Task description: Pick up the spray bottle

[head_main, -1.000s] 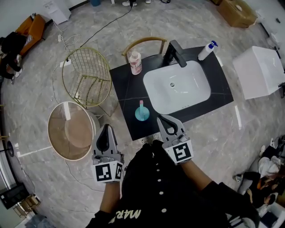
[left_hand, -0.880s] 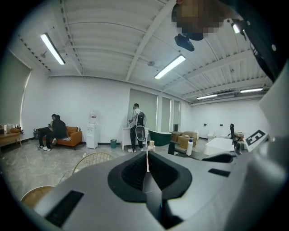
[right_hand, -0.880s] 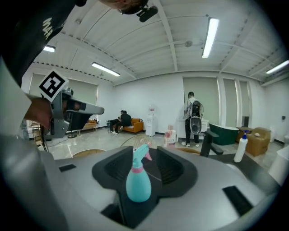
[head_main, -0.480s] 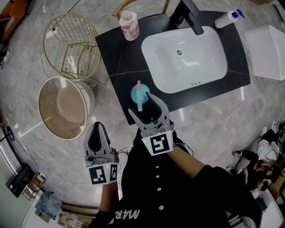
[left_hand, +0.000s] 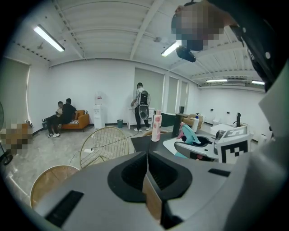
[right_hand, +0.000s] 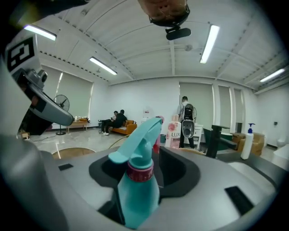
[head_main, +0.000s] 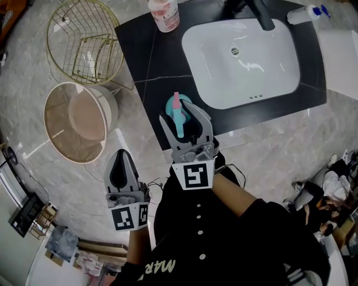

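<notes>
A teal spray bottle point(head_main: 179, 113) with a pink nozzle tip stands near the front left corner of the black counter point(head_main: 144, 56). My right gripper point(head_main: 183, 117) reaches over the counter edge, one jaw on each side of the bottle. In the right gripper view the bottle point(right_hand: 137, 191) fills the gap, closer to the left jaw, with a dark slit beside the right one. The jaws are closing around it and do not press on both sides. My left gripper point(head_main: 122, 168) hangs low at the left over the floor, shut and empty point(left_hand: 146, 155).
A white sink point(head_main: 246, 61) with a black faucet point(head_main: 258, 12) is set in the counter. A pink bottle point(head_main: 164, 14) and a white pump bottle point(head_main: 305, 14) stand at the back. A gold wire basket point(head_main: 84, 42) and a round bin point(head_main: 75, 120) sit on the floor at left.
My right gripper went from shut to wide open, moved forward and down to the spray bottle and now straddles it. The left gripper sank lower beside my body.
</notes>
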`<action>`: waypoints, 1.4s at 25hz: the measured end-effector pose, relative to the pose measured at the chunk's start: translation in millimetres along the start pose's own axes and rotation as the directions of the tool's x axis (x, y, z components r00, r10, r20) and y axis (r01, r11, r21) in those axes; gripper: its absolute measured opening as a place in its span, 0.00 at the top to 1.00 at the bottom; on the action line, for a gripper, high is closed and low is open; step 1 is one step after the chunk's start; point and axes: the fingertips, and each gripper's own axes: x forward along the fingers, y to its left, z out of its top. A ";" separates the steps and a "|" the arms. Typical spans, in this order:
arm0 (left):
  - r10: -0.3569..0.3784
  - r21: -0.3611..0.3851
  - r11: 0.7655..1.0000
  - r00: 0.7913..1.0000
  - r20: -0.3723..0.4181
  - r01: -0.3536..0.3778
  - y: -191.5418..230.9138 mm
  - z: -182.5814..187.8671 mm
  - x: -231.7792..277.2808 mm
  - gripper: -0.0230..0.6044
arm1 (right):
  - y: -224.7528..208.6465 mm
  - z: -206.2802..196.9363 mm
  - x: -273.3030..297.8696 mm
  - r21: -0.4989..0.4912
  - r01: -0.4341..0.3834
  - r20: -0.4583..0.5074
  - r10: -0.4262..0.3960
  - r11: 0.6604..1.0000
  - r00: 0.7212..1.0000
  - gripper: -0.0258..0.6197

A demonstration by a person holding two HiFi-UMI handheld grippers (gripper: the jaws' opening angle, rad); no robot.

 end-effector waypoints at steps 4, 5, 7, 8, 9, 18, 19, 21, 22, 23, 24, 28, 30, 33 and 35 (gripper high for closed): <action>0.004 0.002 1.000 1.000 0.002 -0.004 0.2 -0.9 1.6 0.93 | -9.4 -0.4 -8.8 0.004 -0.045 0.039 0.044 0.999 0.998 0.66; 0.004 0.002 1.000 1.000 0.003 -0.004 -0.2 -0.9 2.2 0.93 | -10.9 -0.7 -8.7 0.011 -0.050 0.043 0.049 0.999 0.998 0.67; 0.004 -0.001 1.000 1.000 0.004 -0.004 -1.9 -0.5 3.3 0.93 | -11.9 -1.4 -7.1 0.012 -0.054 0.045 0.054 0.998 0.998 0.71; 0.005 -0.003 1.000 1.000 0.007 -0.005 -3.0 0.2 3.7 0.93 | -12.0 -1.8 -6.3 0.005 -0.057 0.044 0.057 0.998 0.997 0.74; 0.005 -0.003 1.000 1.000 0.011 -0.005 -4.0 1.3 4.0 0.93 | -12.3 -2.3 -5.8 -0.001 -0.061 0.042 0.061 0.998 0.997 0.74; -0.002 0.025 1.000 0.997 0.083 0.000 -13.4 34.1 2.6 0.93 | -29.0 31.4 -15.5 -0.034 -0.160 0.057 0.162 0.987 0.985 0.75; -0.002 0.031 1.000 0.995 0.097 -0.001 -14.4 42.3 3.1 0.93 | -33.9 41.1 -17.6 -0.035 -0.171 0.062 0.173 0.985 0.983 0.75; -0.005 0.039 0.999 0.991 0.133 -0.001 -16.5 62.0 3.5 0.93 | -45.3 65.1 -22.3 -0.035 -0.189 0.083 0.191 0.981 0.978 0.75; -0.009 0.043 0.999 0.988 0.153 0.002 -18.1 72.8 2.8 0.93 | -51.5 79.4 -25.5 -0.028 -0.193 0.102 0.195 0.981 0.976 0.75; -0.014 0.047 0.999 0.985 0.173 0.006 -20.1 83.9 1.4 0.93 | -57.9 95.5 -29.2 -0.007 -0.191 0.131 0.191 0.982 0.973 0.75; -0.021 0.053 0.999 0.981 0.192 0.011 -22.1 94.7 -0.5 0.93 | -64.3 112.7 -33.3 0.021 -0.185 0.167 0.179 0.983 0.969 0.75; -0.048 0.085 0.996 0.968 0.245 0.028 -29.6 129.7 -4.6 0.93 | -85.2 168.2 -50.0 0.019 -0.164 0.238 0.155 0.986 0.959 0.75; -0.058 0.092 0.995 0.963 0.264 0.035 -33.8 143.0 -4.2 0.93 | -98.3 187.6 -58.8 0.019 -0.157 0.253 0.147 0.987 0.956 0.75; -0.075 0.101 0.994 0.947 0.313 0.046 -38.8 165.6 -4.3 0.93 | -119.1 213.2 -71.5 0.021 -0.151 0.281 0.139 0.988 0.950 0.75; -0.078 0.102 0.994 0.933 0.351 0.045 -38.6 181.5 -2.7 0.93 | -131.1 227.8 -77.0 0.016 -0.145 0.296 0.134 0.989 0.946 0.75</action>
